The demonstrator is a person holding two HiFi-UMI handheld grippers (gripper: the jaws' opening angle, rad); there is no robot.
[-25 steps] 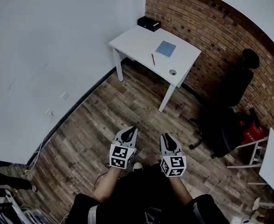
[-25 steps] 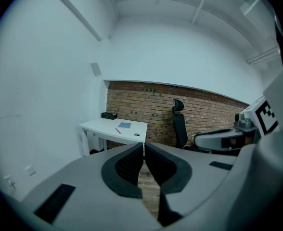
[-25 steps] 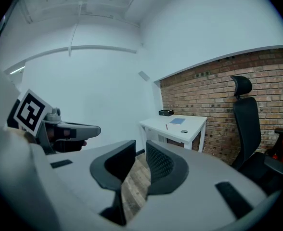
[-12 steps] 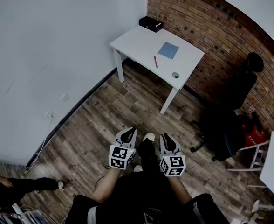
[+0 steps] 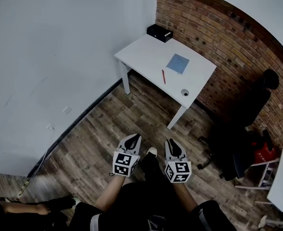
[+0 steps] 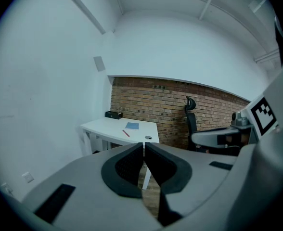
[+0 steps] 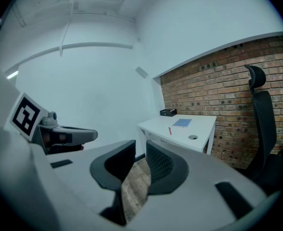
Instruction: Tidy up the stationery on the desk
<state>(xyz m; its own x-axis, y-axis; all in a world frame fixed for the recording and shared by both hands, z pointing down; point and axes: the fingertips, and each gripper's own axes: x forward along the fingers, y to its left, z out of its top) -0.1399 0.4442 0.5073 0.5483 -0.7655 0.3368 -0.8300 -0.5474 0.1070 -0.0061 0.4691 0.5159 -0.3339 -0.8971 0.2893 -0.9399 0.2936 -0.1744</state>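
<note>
A white desk [image 5: 144, 52] stands in the corner, well ahead of both grippers. On it lie a blue notebook [image 5: 178, 63], a red pen [image 5: 163, 76], a small round object [image 5: 185, 93] near the front corner and a black box [image 5: 160, 32] at the back. My left gripper [image 5: 133, 139] is shut with nothing in it. My right gripper [image 5: 172, 143] is open a little and empty; floor shows through its gap [image 7: 140, 150]. Both point towards the desk over the wooden floor. The left gripper view shows the same desk [image 6: 100, 127], notebook [image 6: 132, 126] and pen [image 6: 126, 133].
A black office chair [image 5: 242, 114] stands right of the desk by the brick wall [image 5: 218, 28]. A red object [image 5: 263, 153] and a white stand [image 5: 281, 172] are at the far right. Another person's legs [image 5: 31, 208] show at lower left. A white wall [image 5: 59, 57] runs along the left.
The desk has slid lower and nearer in the head view as both grippers travelled forward together. My foot now shows between the grippers. The other person's legs shifted at lower left.
</note>
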